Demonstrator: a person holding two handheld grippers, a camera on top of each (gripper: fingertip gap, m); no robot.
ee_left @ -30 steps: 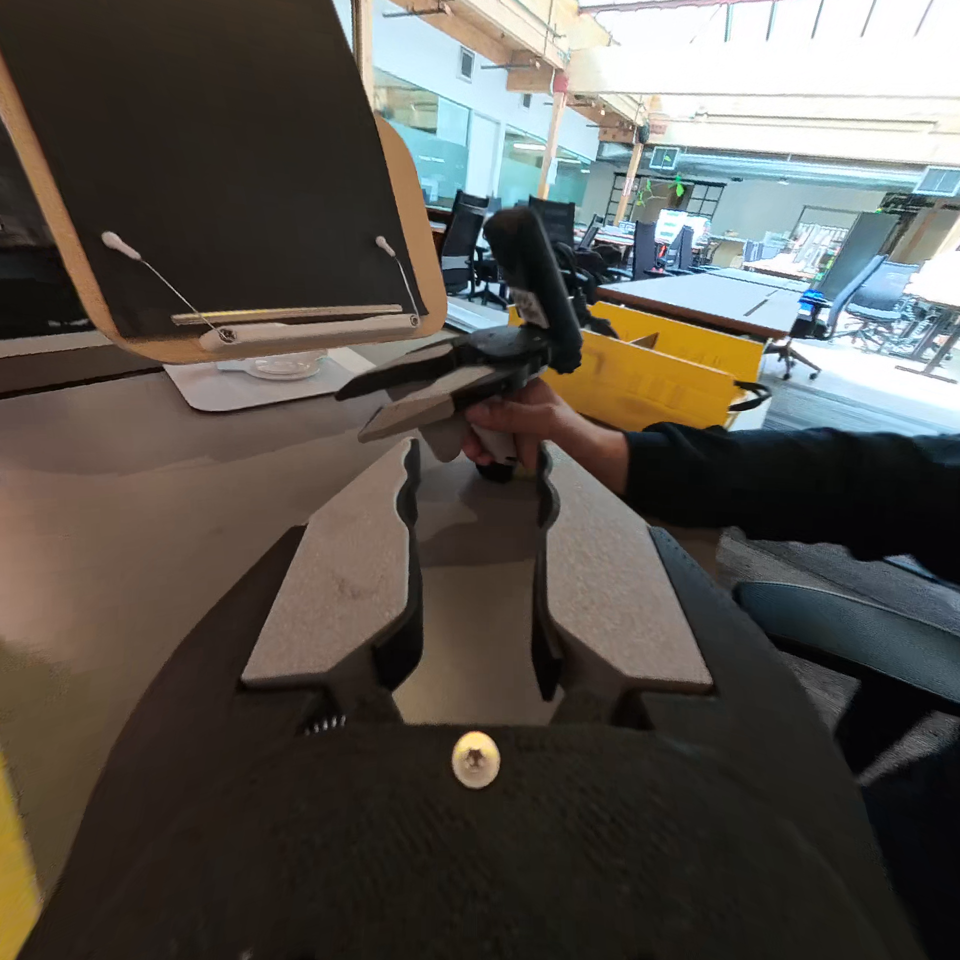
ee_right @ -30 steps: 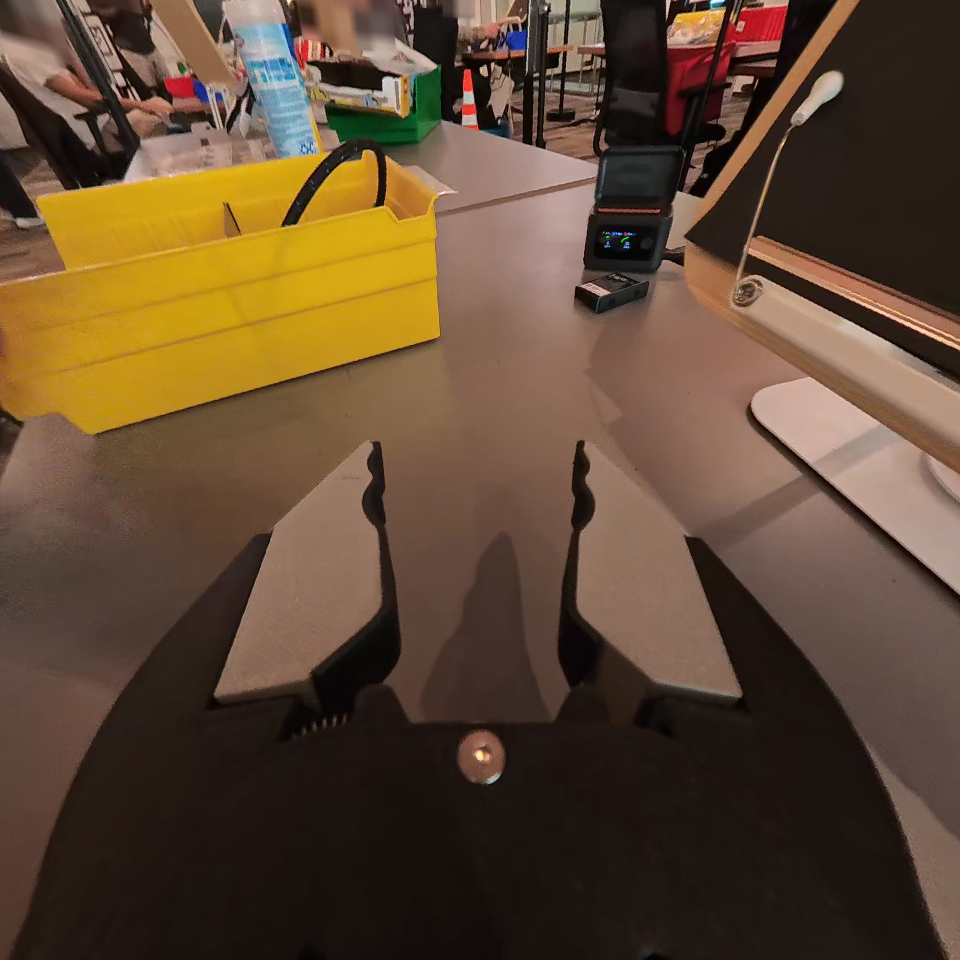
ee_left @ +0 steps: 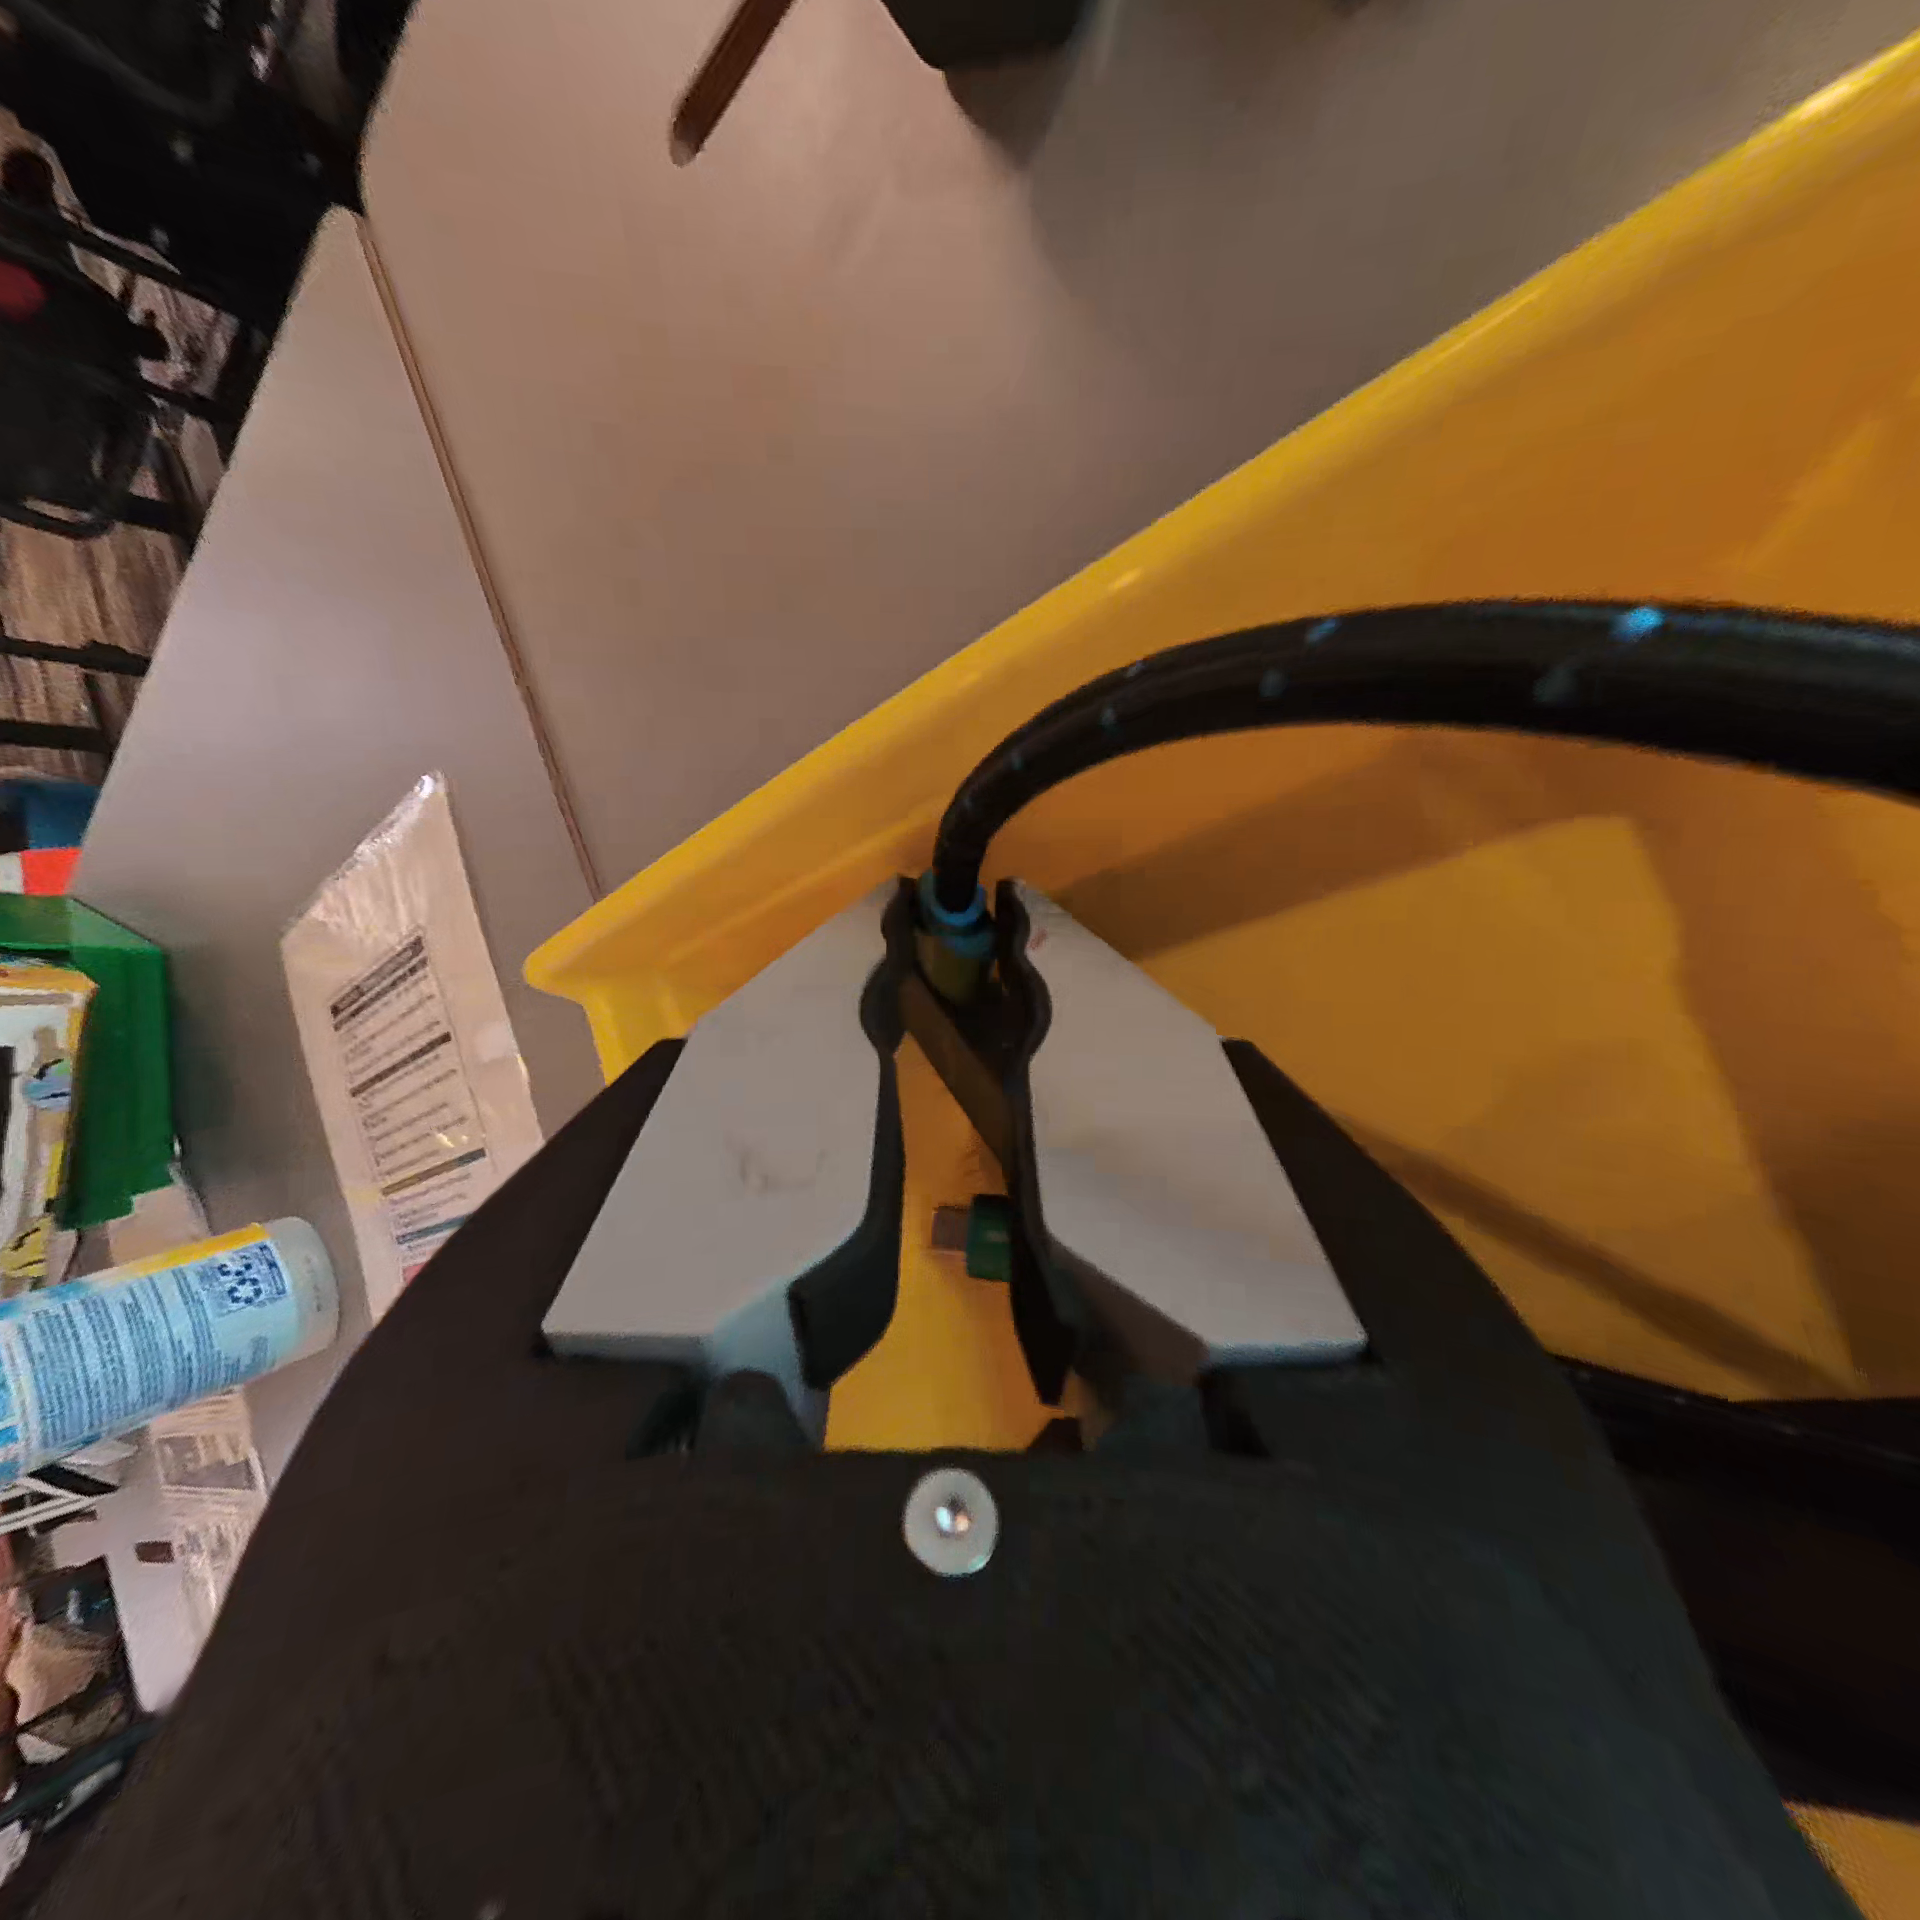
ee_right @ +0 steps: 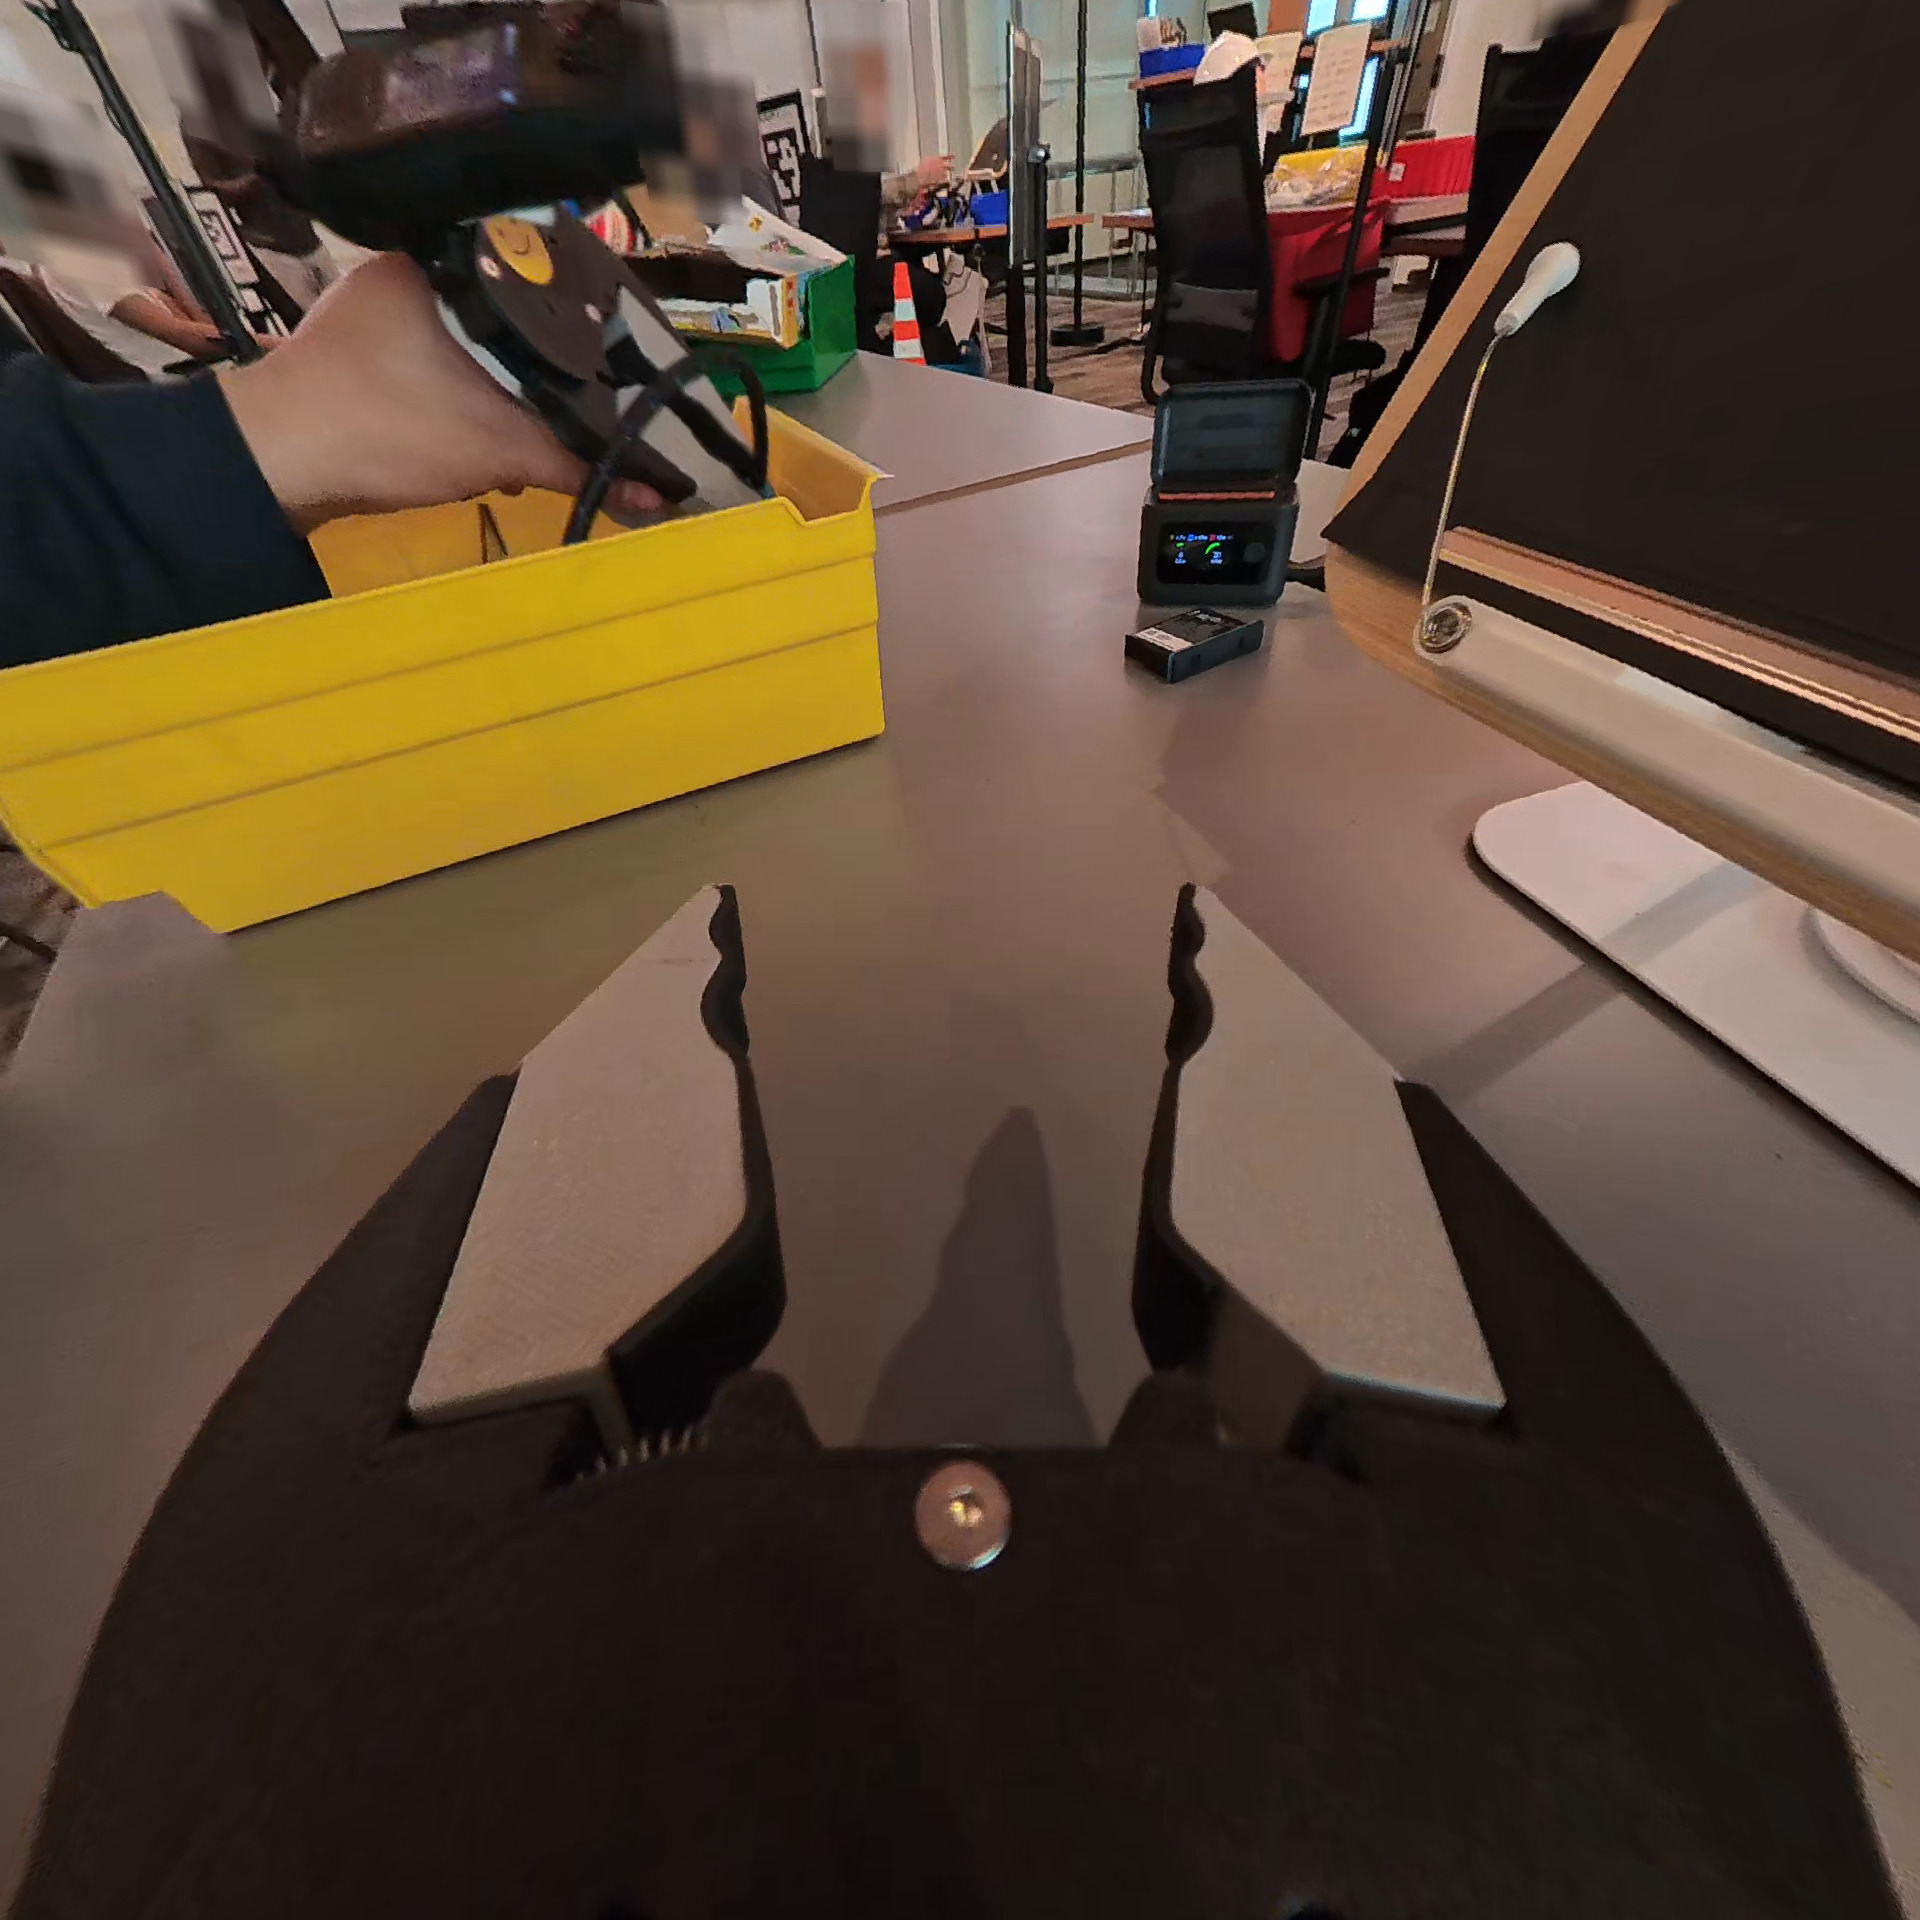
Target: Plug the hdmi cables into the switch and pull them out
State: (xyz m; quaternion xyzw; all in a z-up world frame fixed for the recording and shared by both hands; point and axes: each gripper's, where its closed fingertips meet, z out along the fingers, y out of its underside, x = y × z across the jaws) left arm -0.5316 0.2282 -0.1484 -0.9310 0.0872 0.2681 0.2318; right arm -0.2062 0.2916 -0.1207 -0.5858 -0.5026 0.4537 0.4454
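Since a second ago the left claw (ee_left: pixel 954 971) has dipped into the yellow bin (ee_left: pixel 1351 499), pinching a cable plug (ee_left: pixel 951 961) (cord arcs upper right); right claw (ee_right: pixel 958 1039) idles open, empty, lower centre.

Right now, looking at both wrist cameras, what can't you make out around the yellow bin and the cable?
- Left wrist view: the cable runs off the right edge, so its far end is unseen.
- Left wrist view: the left tool covers the plug it clamps and much of the yellow bin floor; motion blur softens the rest.
- Right wrist view: the bin's near wall, a hand and a sleeve hide its contents.
- No switch is identifiable in either view.
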